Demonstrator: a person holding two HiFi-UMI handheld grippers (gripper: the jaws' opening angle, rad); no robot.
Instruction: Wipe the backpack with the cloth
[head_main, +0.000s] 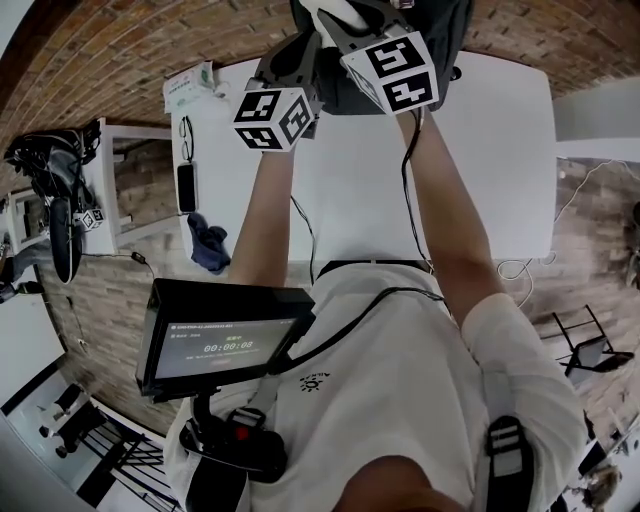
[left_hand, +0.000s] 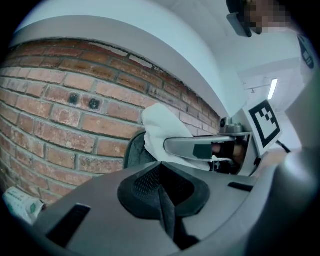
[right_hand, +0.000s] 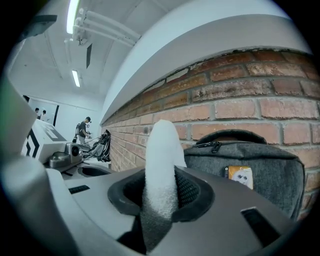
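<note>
Right gripper (right_hand: 160, 197) was clamped on the white cloth (right_hand: 162, 150), which was seen sticking up from between the jaws. Left gripper (left_hand: 165, 202) was closed, with nothing seen between its jaws. Grey backpack (right_hand: 250, 167) was stood upright at the far edge of the white table (head_main: 500, 150), against the brick wall (right_hand: 240, 105). Both grippers were held up side by side in front of it. Cloth was positioned near the backpack's top; contact could not be confirmed.
</note>
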